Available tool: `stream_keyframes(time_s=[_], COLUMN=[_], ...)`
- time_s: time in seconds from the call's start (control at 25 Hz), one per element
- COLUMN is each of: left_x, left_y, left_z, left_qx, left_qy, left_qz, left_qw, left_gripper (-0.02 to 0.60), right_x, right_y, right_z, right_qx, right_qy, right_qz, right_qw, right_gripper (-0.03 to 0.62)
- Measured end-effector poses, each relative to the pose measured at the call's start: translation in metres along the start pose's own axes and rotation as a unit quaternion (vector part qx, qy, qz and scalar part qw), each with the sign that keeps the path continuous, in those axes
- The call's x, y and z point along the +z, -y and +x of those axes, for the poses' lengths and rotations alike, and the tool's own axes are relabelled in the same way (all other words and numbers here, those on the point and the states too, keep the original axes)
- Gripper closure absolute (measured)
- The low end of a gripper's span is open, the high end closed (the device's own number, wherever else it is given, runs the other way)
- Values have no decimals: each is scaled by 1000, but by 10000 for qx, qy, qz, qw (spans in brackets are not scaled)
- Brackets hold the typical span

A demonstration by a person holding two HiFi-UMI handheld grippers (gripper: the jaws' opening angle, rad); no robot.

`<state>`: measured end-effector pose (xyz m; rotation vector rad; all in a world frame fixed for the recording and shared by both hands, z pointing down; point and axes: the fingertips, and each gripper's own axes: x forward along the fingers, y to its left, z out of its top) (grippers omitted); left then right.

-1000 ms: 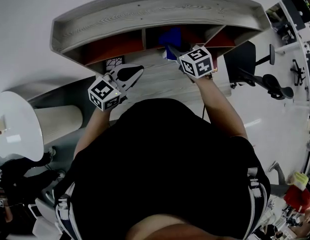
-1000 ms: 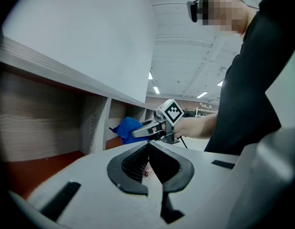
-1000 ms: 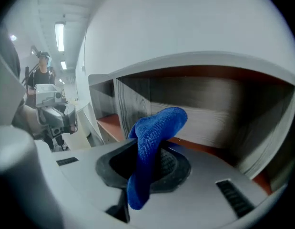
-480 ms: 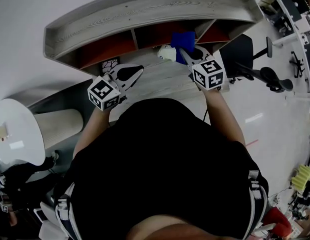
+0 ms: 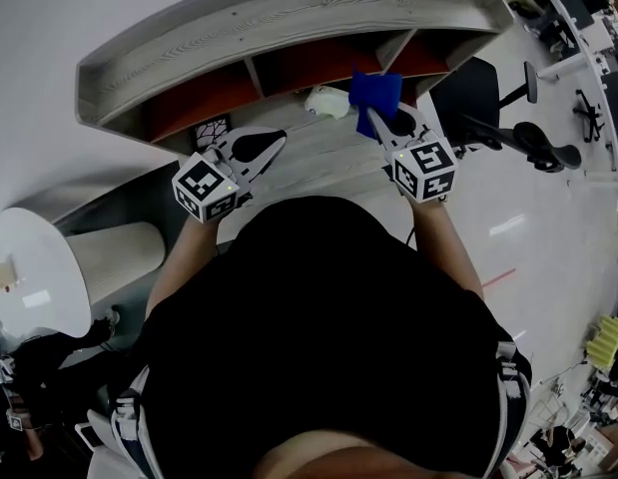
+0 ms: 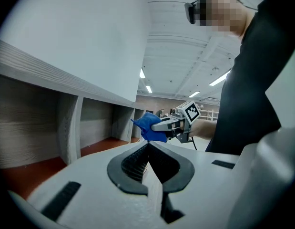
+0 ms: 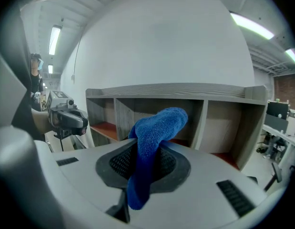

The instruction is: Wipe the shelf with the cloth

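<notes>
Where the right fingers meet: shut on a blue cloth, which is pinched between the two dark pads with no gap beside it.
Cloth in the grip: one end stands up above the fingers and folds over to the right, and the other end hangs down on the near side.
Cloth from above: held up in front of the shelf, about level with the upright board between the middle and right compartments. Whether it touches the wood cannot be told.
Left fingers: pressed together along their whole seam, with nothing between them.
Left fingers, place: low over the counter, before the left compartment, well apart from the right pair.
Shelf: pale grey wood grain with a raised rim round its top. It has three open compartments with red-brown floors and rises at the back of the counter against a white wall.
Pale object: small and cream-white, lying on the counter just left of the cloth, in front of the middle compartment. What it is cannot be told.
Person: black top, both forearms stretched toward the shelf.
Around: a black office chair stands to the right of the counter, and a white round table is at the far left.
</notes>
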<state>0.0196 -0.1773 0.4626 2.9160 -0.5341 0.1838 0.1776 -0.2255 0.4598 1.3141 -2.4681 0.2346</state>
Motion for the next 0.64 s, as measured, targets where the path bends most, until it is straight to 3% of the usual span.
stream_keyframes(time_s=[0.64], left_x=[5], left_y=[25], left_z=[33], left_qx=[-241], left_qy=[4], left_qz=[27], left_qw=[9997], left_gripper=[565], right_x=[3], right_y=[-2], right_z=[-42], right_qx=[-129], right_qy=[321], right_qz=[-470], right_qw=[9983], right_gripper=[537])
